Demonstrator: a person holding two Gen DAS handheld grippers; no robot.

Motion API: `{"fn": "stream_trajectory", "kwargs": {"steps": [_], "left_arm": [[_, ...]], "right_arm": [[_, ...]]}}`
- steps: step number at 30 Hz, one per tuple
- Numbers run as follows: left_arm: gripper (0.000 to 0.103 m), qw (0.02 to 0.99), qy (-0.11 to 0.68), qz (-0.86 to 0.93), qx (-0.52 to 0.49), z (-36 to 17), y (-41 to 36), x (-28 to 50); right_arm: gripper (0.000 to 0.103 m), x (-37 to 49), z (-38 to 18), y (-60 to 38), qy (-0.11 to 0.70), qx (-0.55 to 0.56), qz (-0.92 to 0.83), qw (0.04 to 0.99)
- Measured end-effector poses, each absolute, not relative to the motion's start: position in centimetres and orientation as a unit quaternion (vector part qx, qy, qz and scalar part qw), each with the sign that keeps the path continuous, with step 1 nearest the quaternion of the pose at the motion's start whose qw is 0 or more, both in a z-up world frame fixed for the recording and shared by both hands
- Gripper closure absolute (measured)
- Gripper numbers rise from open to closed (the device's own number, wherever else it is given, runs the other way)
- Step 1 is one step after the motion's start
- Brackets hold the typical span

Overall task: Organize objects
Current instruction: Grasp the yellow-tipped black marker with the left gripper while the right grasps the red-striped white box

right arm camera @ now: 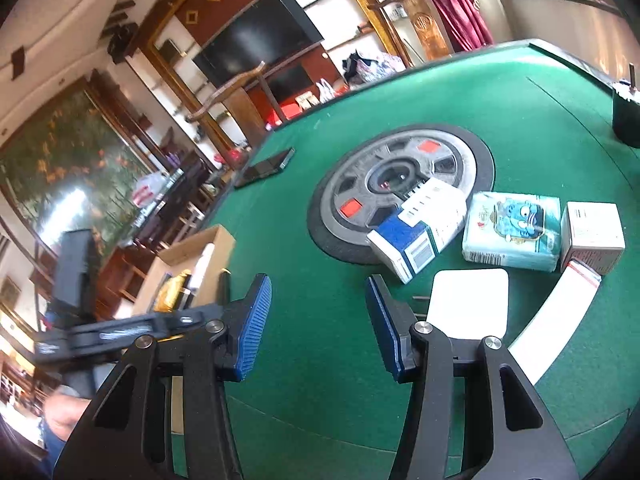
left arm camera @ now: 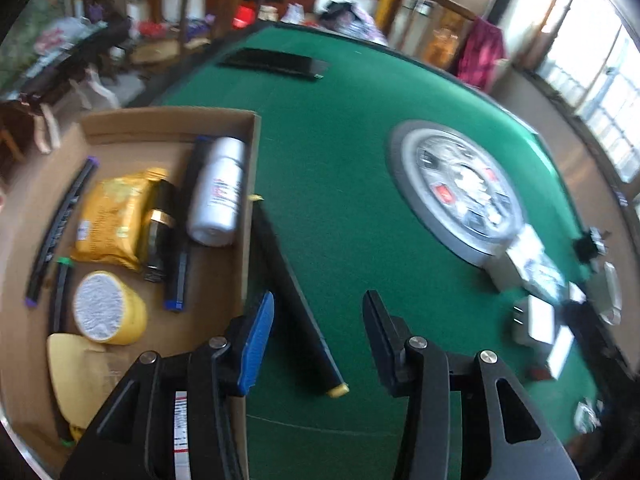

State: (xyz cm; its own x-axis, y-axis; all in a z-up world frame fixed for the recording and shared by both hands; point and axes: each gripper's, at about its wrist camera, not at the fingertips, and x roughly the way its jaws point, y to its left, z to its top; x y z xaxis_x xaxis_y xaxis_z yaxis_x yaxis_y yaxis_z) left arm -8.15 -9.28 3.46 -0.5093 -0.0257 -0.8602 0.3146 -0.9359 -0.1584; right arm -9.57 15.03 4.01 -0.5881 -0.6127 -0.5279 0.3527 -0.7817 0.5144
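My left gripper [left arm camera: 318, 320] is open and empty, low over the green table [left arm camera: 340, 140], just right of a cardboard box [left arm camera: 246, 248]. A black stick with yellow ends [left arm camera: 296, 300] lies on the felt between its fingers. The box holds a white bottle [left arm camera: 218, 190], a yellow packet [left arm camera: 114, 222], a yellow-rimmed tub [left arm camera: 106, 308] and several black sticks. My right gripper [right arm camera: 318, 320] is open and empty above the felt. Ahead of it lie a white charger [right arm camera: 468, 302], a blue-and-white box [right arm camera: 416, 232], a tissue pack [right arm camera: 514, 230] and a small carton [right arm camera: 592, 236].
A round grey hub [right arm camera: 400, 184] sits in the table's middle. A black flat case [left arm camera: 276, 62] lies at the far side. A dark cup [right arm camera: 626, 114] stands at the right edge. The left gripper [right arm camera: 120, 328] shows in the right wrist view beside the box [right arm camera: 192, 252]. Chairs and shelves surround the table.
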Motion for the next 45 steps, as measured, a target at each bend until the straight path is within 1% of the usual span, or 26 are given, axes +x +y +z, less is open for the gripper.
{"fn": "stream_trajectory", "kwargs": {"steps": [4, 7, 9, 11, 13, 14, 15, 17, 20, 25, 29, 30, 31, 32, 34, 36, 37, 38, 41, 42, 43, 44, 45], "left_arm": [[0.055, 0.148, 0.134, -0.853, 0.483, 3.2, -8.0, -8.8], [0.053, 0.166, 0.141, -0.841, 0.496, 2.0, -7.5, -10.0], [0.049, 0.173, 0.125, -0.845, 0.49, 1.5, -7.0, -10.8], [0.048, 0.151, 0.12, -0.85, 0.491, 0.8, -6.6, -11.2], [0.047, 0.128, 0.095, -0.859, 0.487, 0.6, -5.5, -11.0], [0.048, 0.082, 0.096, -0.863, 0.489, 0.4, -4.7, -10.8], [0.05, 0.059, 0.089, -0.871, 0.48, 0.5, -4.1, -10.4], [0.06, 0.013, 0.066, -0.876, 0.478, 0.4, -2.8, -9.7], [0.063, -0.034, 0.04, -0.877, 0.477, 0.3, -1.5, -8.5], [0.062, -0.05, 0.044, -0.88, 0.47, -0.1, -2.0, -8.0], [0.061, -0.031, 0.062, -0.879, 0.473, 0.2, -1.9, -8.4], [0.06, -0.022, 0.069, -0.877, 0.474, 0.3, -1.9, -9.0], [0.055, -0.017, 0.077, -0.875, 0.477, 0.5, -1.6, -9.9], [0.047, -0.011, 0.085, -0.873, 0.48, 0.6, -1.6, -10.3], [0.039, 0.01, 0.088, -0.872, 0.482, 0.5, -1.4, -11.3], [0.033, 0.035, 0.064, -0.873, 0.483, 0.2, -0.8, -12.3], [0.028, 0.044, 0.048, -0.874, 0.481, 0.1, -0.5, -12.7], [0.02, 0.049, 0.032, -0.876, 0.479, -0.2, -0.2, -13.0], [0.018, 0.042, 0.028, -0.891, 0.451, -0.6, -0.2, -12.9], [0.018, 0.039, 0.026, -0.891, 0.452, -0.7, -0.3, -12.9], [0.021, 0.032, 0.024, -0.892, 0.45, -0.7, -0.4, -12.9], [0.046, 0.029, 0.026, -0.896, 0.442, -0.6, -0.6, -12.6], [0.061, 0.029, 0.021, -0.9, 0.435, -0.4, -0.7, -12.5]], "right_arm": [[0.054, -8.5, 5.1, 16.1, -0.179, 0.331, -0.886, 0.272], [0.054, -7.9, 5.6, 17.7, -0.191, 0.314, -0.89, 0.268], [0.054, -7.5, 5.7, 19.0, -0.202, 0.306, -0.893, 0.261], [0.054, -7.3, 5.7, 20.4, -0.216, 0.3, -0.894, 0.254], [0.054, -7.1, 5.6, 22.3, -0.229, 0.295, -0.899, 0.23], [0.054, -7.0, 5.6, 22.8, -0.23, 0.295, -0.901, 0.219], [0.054, -6.9, 5.4, 23.5, -0.228, 0.298, -0.905, 0.202], [0.054, -6.9, 5.0, 24.6, -0.225, 0.307, -0.908, 0.172], [0.054, -7.1, 4.3, 25.6, -0.231, 0.327, -0.902, 0.159], [0.054, -7.9, 2.4, 27.0, -0.229, 0.379, -0.893, 0.081], [0.054, -8.3, 1.5, 27.1, -0.227, 0.401, -0.885, 0.068], [0.054, -8.4, 1.3, 26.8, -0.219, 0.408, -0.884, 0.066], [0.054, -8.4, 1.3, 26.7, -0.212, 0.415, -0.883, 0.063], [0.054, -8.6, 1.0, 26.4, -0.205, 0.423, -0.88, 0.06], [0.054, -8.8, 0.8, 25.9, -0.193, 0.433, -0.878, 0.059], [0.054, -8.9, 1.0, 25.5, -0.179, 0.431, -0.883, 0.056], [0.051, -8.9, 1.2, 25.0, -0.167, 0.429, -0.886, 0.052], [0.049, -8.9, 1.3, 24.6, -0.154, 0.428, -0.889, 0.047], [0.048, -9.1, 1.4, 23.4, -0.122, 0.43, -0.893, 0.053], [0.045, -9.3, 1.2, 22.9, -0.111, 0.437, -0.891, 0.055], [0.04, -9.3, 1.1, 22.6, -0.105, 0.438, -0.891, 0.062], [0.039, -9.4, 1.1, 22.3, -0.099, 0.44, -0.89, 0.066], [0.039, -9.3, 1.0, 22.2, -0.097, 0.437, -0.891, 0.071]]}}
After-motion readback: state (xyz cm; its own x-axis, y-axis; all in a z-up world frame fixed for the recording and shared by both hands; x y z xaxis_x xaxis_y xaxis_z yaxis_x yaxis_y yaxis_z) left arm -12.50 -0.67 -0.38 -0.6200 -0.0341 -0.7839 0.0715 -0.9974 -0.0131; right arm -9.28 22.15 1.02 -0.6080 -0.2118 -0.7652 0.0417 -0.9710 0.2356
